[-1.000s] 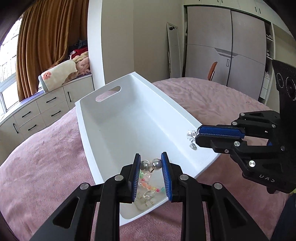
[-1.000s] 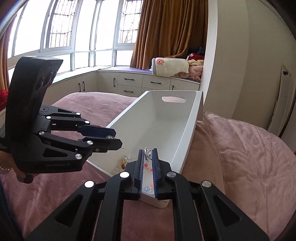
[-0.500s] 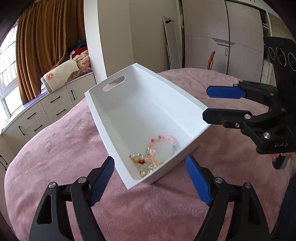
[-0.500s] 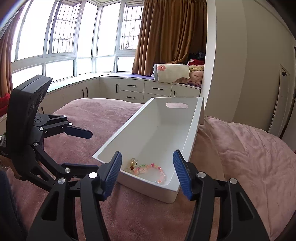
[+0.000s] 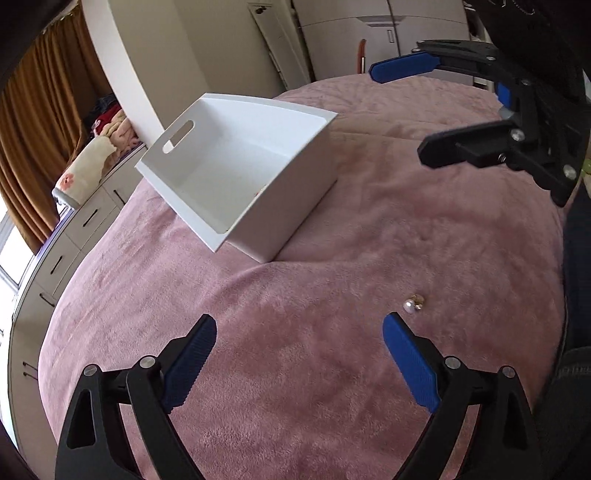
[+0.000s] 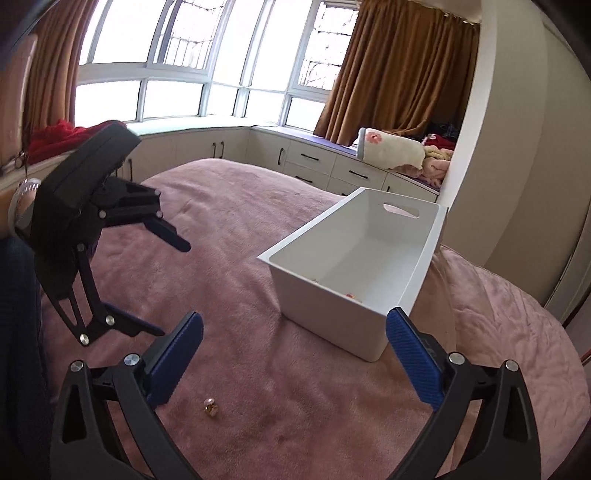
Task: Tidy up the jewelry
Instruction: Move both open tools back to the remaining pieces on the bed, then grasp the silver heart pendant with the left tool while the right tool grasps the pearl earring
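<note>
Hovering over the pink bedspread (image 5: 295, 369), both grippers (image 5: 299, 354) (image 6: 295, 347) are gaping wide and empty, having just opened, seemingly readying for the stray earring (image 5: 413, 303) outside the white bin (image 6: 369, 295).

A bedroom around a pink bed

The pink blanket (image 6: 295, 229) covers the bed; brown curtains (image 6: 399, 70) hang by a bay window (image 6: 177, 62), drawers (image 6: 314, 162) run beneath it, folded blankets (image 6: 395, 153) lie on top, and wardrobes (image 5: 388, 33) stand opposite.
</note>
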Available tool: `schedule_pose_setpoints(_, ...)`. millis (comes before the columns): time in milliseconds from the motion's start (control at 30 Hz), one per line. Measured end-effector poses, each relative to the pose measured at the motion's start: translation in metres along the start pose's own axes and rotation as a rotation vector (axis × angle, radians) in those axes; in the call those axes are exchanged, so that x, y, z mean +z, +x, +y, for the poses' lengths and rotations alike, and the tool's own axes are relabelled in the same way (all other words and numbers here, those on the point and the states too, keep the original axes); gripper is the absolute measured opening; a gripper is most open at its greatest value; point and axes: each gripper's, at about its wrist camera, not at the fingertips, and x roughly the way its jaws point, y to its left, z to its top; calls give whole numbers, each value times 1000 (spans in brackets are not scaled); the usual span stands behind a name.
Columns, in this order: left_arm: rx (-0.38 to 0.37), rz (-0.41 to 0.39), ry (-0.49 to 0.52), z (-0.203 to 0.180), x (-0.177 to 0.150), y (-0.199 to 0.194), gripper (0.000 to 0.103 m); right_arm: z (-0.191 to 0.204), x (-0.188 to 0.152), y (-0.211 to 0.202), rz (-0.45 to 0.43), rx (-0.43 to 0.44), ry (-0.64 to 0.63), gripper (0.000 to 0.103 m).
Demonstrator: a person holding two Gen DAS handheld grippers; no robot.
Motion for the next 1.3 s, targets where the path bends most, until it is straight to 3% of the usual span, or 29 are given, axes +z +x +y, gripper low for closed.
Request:
schedule_pose_setpoints(133,5,-1,50,-17,-7,-12,93,12,-13,-3,38,39,-7,98)
schedule_pose_setpoints(233,-31,-15,92,-31,-16,-21,93,22,-19,-6,58,66,-30,98)
schedule_pose_setpoints(500,-136,0,426,-101,-30,-33,93,53,-31,5,144,128,-100,98)
schedule_pose_setpoints(600,-197,8,486,-115,-35,-33,93,63,-36,14,182,146,-126,94)
schedule_pose_setpoints(800,-267,51,457,-113,-35,-17,93,67,-45,35,246,169,-132,90)
schedule_pose_setpoints(867,-273,66,432,-109,-33,-9,88,65,-46,40,261,170,-126,89)
schedule_pose_setpoints(967,-281,98,397,-103,-33,3,86,60,-51,51,294,188,-109,74)
schedule_pose_setpoints(1033,-276,129,383,-100,-36,15,86,56,-54,58,319,207,-95,59)
schedule_pose_setpoints(1167,-300,204,391,-99,-48,35,73,52,-63,72,358,216,-80,59)
schedule_pose_setpoints(1300,-323,202,380,-100,-49,39,71,56,-67,82,373,238,-96,59)
